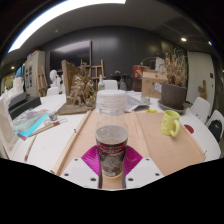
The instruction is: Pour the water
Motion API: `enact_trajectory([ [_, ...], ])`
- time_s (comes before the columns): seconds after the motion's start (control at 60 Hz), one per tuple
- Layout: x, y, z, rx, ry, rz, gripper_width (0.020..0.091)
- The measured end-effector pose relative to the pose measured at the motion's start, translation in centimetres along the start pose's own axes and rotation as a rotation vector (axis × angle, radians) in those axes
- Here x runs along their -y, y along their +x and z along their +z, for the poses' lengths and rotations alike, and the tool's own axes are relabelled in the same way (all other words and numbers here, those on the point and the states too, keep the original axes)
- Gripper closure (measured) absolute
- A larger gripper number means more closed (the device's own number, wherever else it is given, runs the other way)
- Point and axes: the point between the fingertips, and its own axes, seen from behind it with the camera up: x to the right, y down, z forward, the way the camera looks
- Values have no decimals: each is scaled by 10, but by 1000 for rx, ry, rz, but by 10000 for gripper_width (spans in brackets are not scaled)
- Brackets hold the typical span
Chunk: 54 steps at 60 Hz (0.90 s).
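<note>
Tool (111, 172) of mine pinches a clear lidded jar (111, 130) between both pads, above the wooden table (150, 145); the yellow-green mug (171, 123) stands well apart, so tipping early would likely spill water.

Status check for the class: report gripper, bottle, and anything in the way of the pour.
Gripper shut on bottle. Bottle upright, lifted above table. Green cup ahead, off to one side. Nothing in the way.
</note>
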Motion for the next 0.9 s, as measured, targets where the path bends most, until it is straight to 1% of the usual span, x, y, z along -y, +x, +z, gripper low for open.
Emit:
enact_trajectory([
  [0.067,25,-2,0,20,31,10,848],
  [0.167,76,0,0,55,88,110,849],
  [0.267,130,13,7,137,140,292,851],
  [0.367,178,32,20,219,163,504,851],
  [0.45,204,54,36,285,161,710,852],
  [0.517,211,73,53,323,145,892,852],
  [0.617,211,98,74,376,95,1134,853],
  [0.9,180,129,121,496,-35,1722,851],
])
